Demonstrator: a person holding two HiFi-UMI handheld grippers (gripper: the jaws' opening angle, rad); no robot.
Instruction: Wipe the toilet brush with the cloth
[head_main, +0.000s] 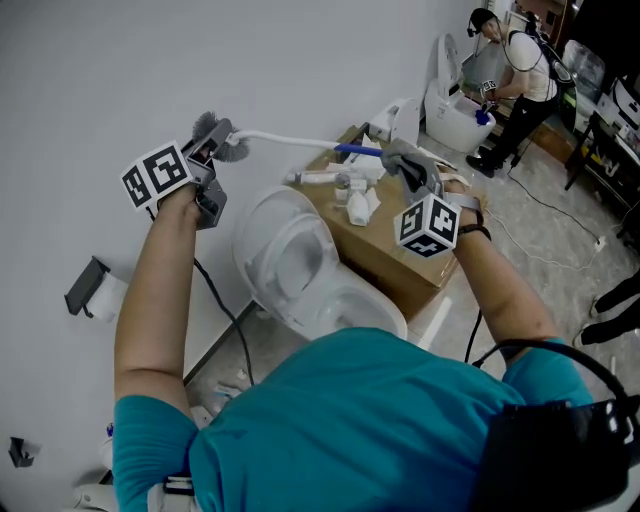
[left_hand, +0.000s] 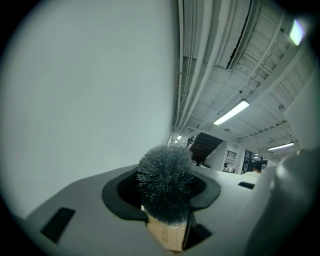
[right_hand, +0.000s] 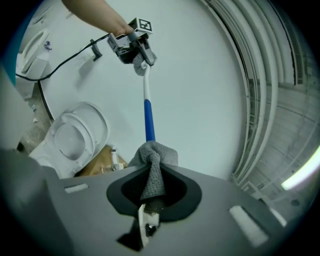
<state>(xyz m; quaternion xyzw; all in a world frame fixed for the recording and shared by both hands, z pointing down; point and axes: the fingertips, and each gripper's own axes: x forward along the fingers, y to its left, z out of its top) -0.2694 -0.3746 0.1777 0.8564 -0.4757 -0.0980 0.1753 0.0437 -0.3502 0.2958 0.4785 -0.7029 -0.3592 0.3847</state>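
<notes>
left gripper (head_main: 212, 145) at 10 o'clock in head view, fingers part-way apart and clamped on the bristle end of the toilet brush (head_main: 290, 139), held level over the toilet (head_main: 300, 270). right gripper (head_main: 418, 178) at 1 o'clock, fingers pinched tight on a fold of grey cloth (head_main: 404, 158), lying against the brush's blue end. judgement: brush light, shaft stiff and smooth; bristles springy, so hold may wobble. cloth limp; wrap it round the shaft

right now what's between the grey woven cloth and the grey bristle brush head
Only the brush's white-and-blue handle, in the right gripper view.
</notes>
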